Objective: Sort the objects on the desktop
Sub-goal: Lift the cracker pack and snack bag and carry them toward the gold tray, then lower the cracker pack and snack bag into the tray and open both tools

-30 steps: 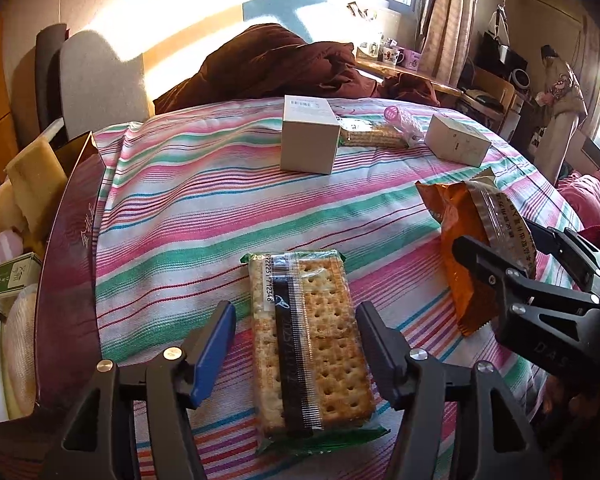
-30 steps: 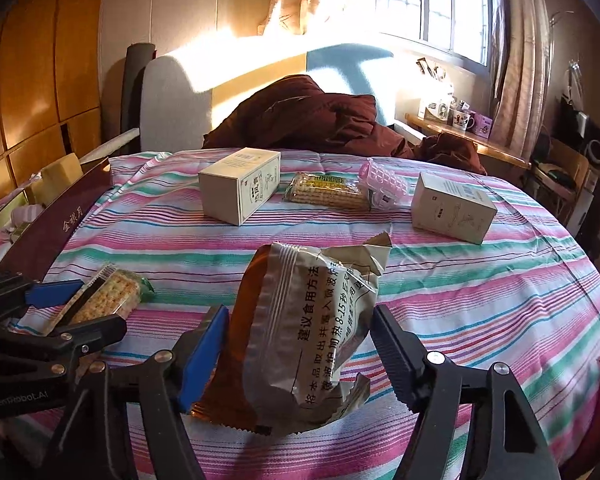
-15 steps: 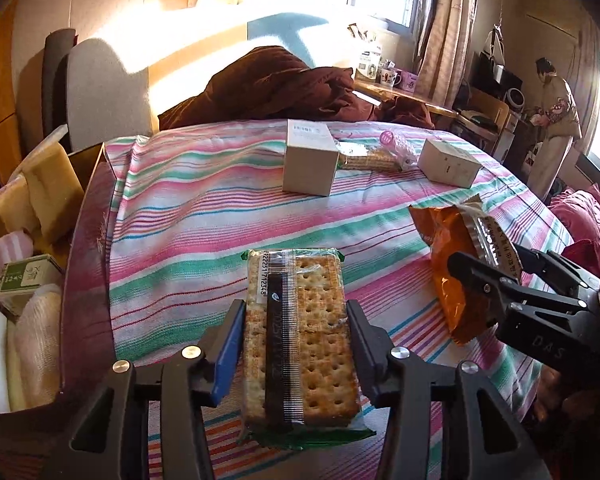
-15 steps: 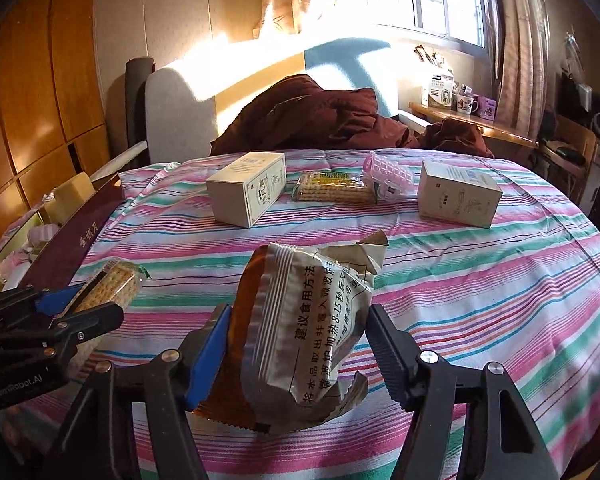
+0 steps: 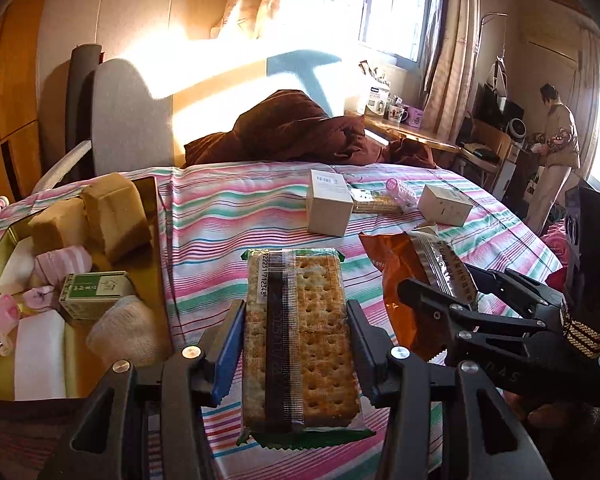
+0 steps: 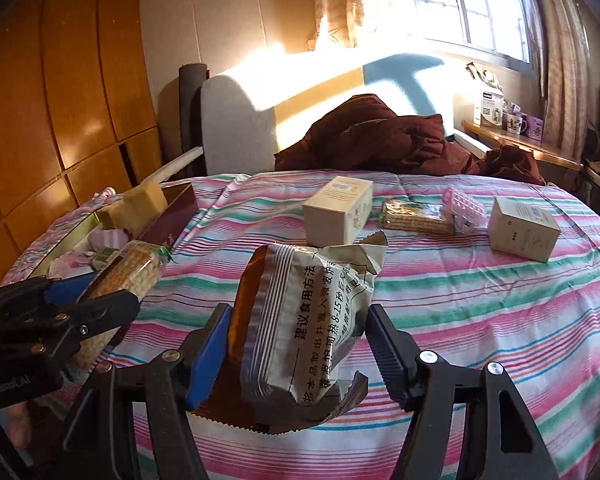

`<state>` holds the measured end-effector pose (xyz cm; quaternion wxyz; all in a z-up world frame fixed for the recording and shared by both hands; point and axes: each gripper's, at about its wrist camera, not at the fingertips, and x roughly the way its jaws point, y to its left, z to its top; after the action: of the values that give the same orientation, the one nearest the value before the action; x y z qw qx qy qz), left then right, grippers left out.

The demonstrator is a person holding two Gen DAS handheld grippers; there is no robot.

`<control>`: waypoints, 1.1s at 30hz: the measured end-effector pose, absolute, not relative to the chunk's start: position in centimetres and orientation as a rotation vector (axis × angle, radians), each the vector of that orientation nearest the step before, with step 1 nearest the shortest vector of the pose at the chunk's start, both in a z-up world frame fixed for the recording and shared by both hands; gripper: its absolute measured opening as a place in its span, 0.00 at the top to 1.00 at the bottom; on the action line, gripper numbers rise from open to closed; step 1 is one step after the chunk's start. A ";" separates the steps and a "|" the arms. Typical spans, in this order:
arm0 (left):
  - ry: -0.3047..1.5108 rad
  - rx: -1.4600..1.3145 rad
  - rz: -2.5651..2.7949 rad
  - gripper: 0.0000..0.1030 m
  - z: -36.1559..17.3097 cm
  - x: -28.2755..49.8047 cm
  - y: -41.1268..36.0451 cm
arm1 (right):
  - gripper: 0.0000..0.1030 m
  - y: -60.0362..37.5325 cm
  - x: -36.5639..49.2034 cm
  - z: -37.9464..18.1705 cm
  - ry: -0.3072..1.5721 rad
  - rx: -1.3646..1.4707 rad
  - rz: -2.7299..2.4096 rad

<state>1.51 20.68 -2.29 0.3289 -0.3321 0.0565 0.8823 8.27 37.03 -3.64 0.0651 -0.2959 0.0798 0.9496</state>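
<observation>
A clear-wrapped cracker pack (image 5: 300, 340) with a green edge is clamped lengthwise in my left gripper (image 5: 296, 312), held above the striped cloth; in the right wrist view the same pack (image 6: 136, 264) shows in the left gripper (image 6: 108, 292) at the lower left. My right gripper (image 6: 300, 312) is shut on an orange and silver snack bag (image 6: 312, 320) with printed text. From the left wrist view that bag (image 5: 404, 264) and the right gripper (image 5: 444, 280) sit just to the right.
An open dark-red box (image 5: 146, 208) at the left holds yellowish blocks, pink bundles and a green carton. Farther back on the striped table lie two white cartons (image 5: 328, 208) (image 5: 444, 204), another cracker pack (image 5: 374, 202) and a pink plastic piece (image 5: 402, 192). A person (image 5: 556, 152) stands far right.
My left gripper closed from open onto the cracker pack and rose with it. The right gripper tightened on the snack bag and lifted. The box at the left came further into view.
</observation>
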 end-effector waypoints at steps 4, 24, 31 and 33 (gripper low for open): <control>0.106 -0.864 2.370 0.52 -1.6 1.0 17.7 | 0.34 34.6 6.9 -2.7 0.225 -0.903 2.948; 0.003 -1.021 2.799 0.52 -3.1 -6.4 -0.8 | 0.34 17.8 -3.4 -1.0 0.056 -1.080 3.347; 0.003 -1.072 2.813 0.48 -4.5 -7.4 -1.9 | 0.31 16.8 -5.7 -4.0 0.124 -1.251 3.315; -0.023 -1.066 2.814 0.45 -4.6 -7.3 -2.0 | 0.30 17.3 -5.8 -4.2 0.172 -1.266 3.310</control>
<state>-7.27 -2.05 -4.57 0.0660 -0.3535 -0.0076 0.9331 -5.75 17.32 -4.21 -0.2015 -0.3495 0.0476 0.9138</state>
